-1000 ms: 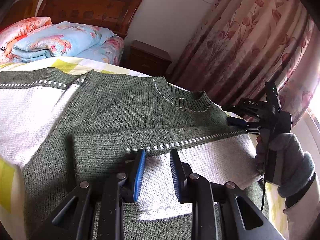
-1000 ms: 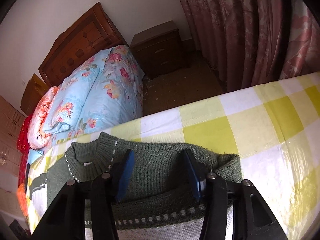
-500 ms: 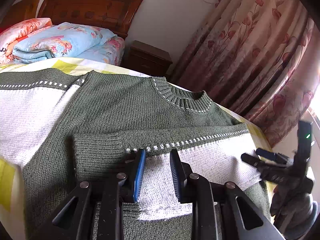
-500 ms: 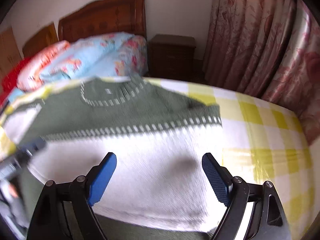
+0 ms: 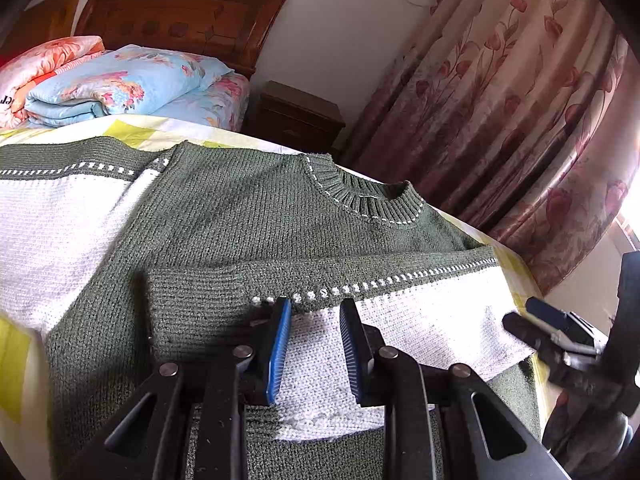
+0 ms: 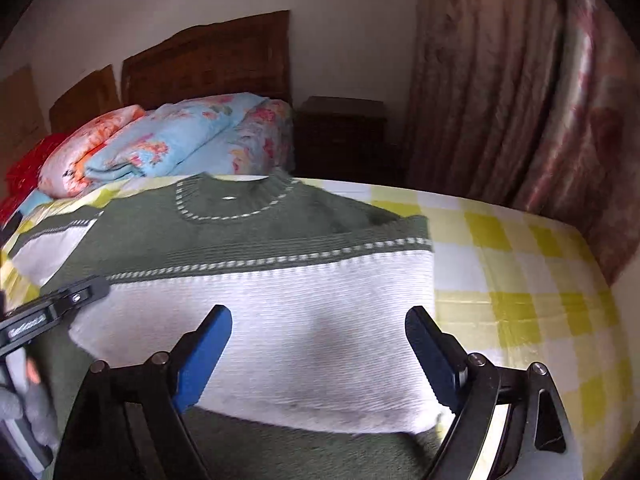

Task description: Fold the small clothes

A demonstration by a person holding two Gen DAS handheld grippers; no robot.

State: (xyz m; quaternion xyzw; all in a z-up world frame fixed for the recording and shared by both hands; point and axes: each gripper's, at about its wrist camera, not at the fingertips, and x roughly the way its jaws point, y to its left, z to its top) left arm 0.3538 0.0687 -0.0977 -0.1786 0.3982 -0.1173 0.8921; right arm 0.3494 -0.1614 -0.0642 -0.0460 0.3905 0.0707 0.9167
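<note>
A green knit sweater [image 5: 240, 216] [image 6: 280, 224] with a white band lies flat on the bed, collar toward the headboard. One sleeve [image 5: 420, 312] [image 6: 280, 300] is folded across the chest; the other sleeve [image 5: 48, 216] lies spread out to the left. My left gripper [image 5: 316, 304] [image 6: 94, 288] sits over the folded sleeve near its cuff. Its blue pads stand a narrow gap apart, and flat white knit shows between them. My right gripper [image 6: 320, 316] [image 5: 520, 312] hovers wide open above the sleeve's white band by the sweater's right edge, holding nothing.
The bed has a yellow-checked sheet [image 6: 520, 280], bare to the right of the sweater. Folded floral quilts [image 5: 112, 84] lie by the wooden headboard [image 5: 180, 12]. A dark nightstand [image 5: 296, 116] and floral curtains [image 5: 500, 120] stand beyond the bed. A grey-gloved hand [image 6: 24, 408] holds the left gripper.
My right gripper let go of the sweater's shoulder, opened wide, rolled level and drew back toward the near right side. The left gripper and the folded sleeve stayed put.
</note>
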